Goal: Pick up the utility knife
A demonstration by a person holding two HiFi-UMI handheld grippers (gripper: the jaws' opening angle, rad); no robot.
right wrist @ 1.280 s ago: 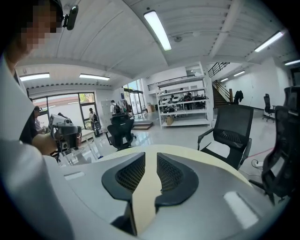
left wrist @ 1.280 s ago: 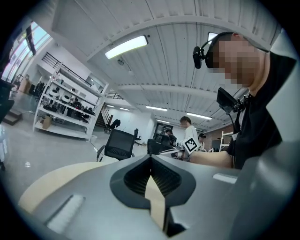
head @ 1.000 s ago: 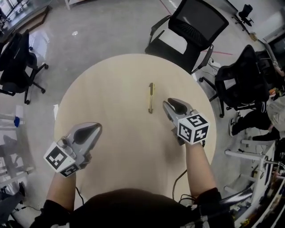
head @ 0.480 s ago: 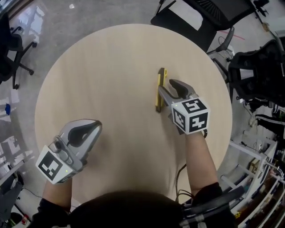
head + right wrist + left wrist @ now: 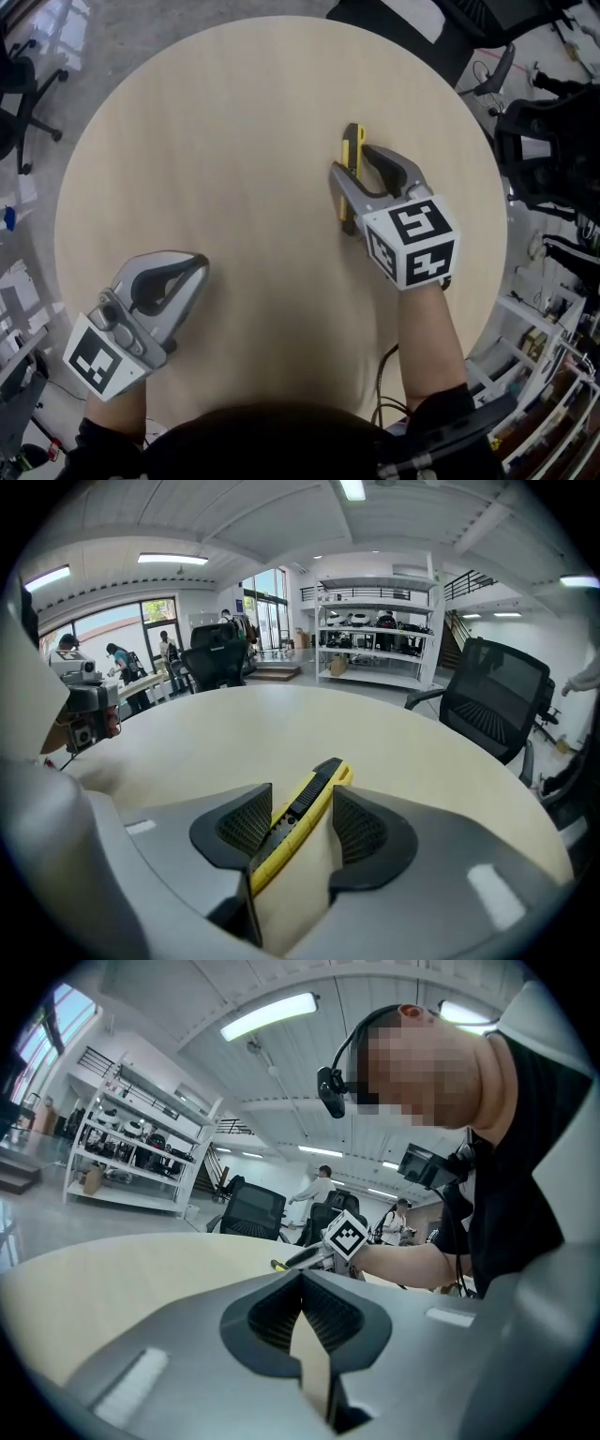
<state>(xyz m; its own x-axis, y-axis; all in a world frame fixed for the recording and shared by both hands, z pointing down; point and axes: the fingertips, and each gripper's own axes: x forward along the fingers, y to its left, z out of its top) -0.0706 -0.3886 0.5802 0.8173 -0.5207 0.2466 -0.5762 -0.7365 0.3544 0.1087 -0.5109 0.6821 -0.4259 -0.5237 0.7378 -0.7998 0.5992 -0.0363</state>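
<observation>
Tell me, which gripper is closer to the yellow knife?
Right. The right gripper has just been opening its jaws, and they now stand on either side of the utility knife. The left gripper is shut, well away across the table, towards the person's left.

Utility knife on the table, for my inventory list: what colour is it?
Yellow-and-black utility knife; shows best in the right gripper view.

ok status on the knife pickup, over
Right tongs just opened wide, straddling the utility knife, not clamped yet. Left tongs shut, empty, off to the side. Knife flat on the table, nothing in the way.
</observation>
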